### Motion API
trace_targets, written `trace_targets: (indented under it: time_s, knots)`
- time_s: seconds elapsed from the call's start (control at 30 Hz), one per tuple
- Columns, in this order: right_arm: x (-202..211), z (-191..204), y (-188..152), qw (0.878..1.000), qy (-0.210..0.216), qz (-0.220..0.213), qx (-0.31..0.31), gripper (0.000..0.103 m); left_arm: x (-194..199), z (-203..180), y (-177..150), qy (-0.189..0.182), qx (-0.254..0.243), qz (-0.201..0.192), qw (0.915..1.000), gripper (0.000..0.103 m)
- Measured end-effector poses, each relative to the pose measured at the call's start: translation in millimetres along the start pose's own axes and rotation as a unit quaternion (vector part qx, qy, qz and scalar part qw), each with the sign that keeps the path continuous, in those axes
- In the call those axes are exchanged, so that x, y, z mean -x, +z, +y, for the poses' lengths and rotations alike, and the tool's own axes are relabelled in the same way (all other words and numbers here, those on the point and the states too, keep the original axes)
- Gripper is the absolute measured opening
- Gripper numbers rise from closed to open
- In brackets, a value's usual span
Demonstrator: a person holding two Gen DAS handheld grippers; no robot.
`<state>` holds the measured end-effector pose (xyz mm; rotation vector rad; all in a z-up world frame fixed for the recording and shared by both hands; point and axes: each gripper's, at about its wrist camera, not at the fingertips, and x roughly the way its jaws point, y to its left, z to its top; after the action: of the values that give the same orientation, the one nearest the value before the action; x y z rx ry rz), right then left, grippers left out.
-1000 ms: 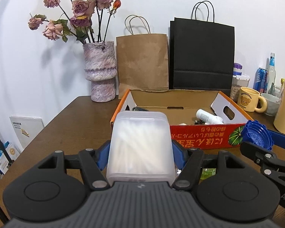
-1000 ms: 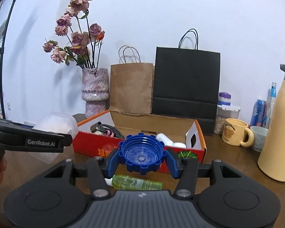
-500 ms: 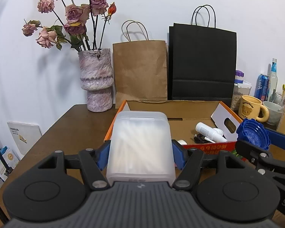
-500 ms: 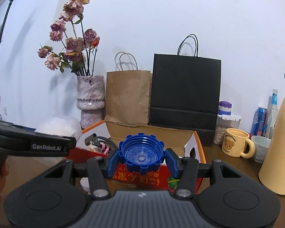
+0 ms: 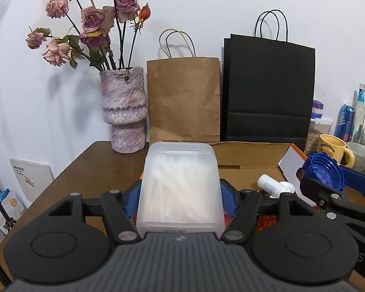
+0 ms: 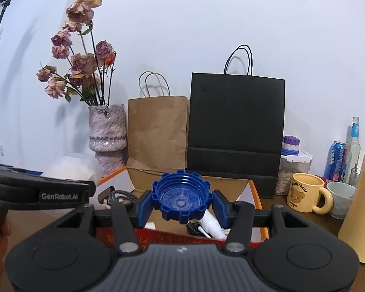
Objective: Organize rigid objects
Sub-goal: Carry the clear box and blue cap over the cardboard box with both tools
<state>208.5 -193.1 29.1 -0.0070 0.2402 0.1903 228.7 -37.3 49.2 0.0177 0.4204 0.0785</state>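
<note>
My left gripper [image 5: 180, 194] is shut on a translucent white plastic box [image 5: 180, 185] full of white sticks, held above the left part of the orange cardboard box [image 5: 253, 155]. My right gripper [image 6: 181, 205] is shut on a blue ribbed plastic lid [image 6: 181, 198], held over the same cardboard box [image 6: 254, 189]; the lid also shows in the left wrist view [image 5: 324, 172]. Inside the cardboard box lie a white bottle [image 5: 270, 185], also seen in the right wrist view [image 6: 211, 223], and dark cables [image 6: 120, 194].
A purple vase [image 5: 124, 109] with dried roses, a brown paper bag [image 5: 185, 99] and a black paper bag [image 5: 267, 95] stand behind the box. A yellow bear mug [image 6: 306, 196], white cup [image 6: 340, 197], jar [image 6: 292, 163], can [image 6: 337, 160] and tall beige flask [image 6: 362, 206] stand right.
Both grippers have risen and moved forward over the cardboard box, each still holding its object. The box's red front face has dropped almost out of sight in the left wrist view.
</note>
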Motion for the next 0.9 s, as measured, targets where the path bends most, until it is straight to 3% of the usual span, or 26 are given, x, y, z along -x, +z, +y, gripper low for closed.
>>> trace_targets:
  time_s: [0.9]
  knots:
    - [-88,-15,17,1.000,-0.008,0.007,-0.010,0.052,-84,-8,30,0.030,0.013,0.013,0.9994,0.066]
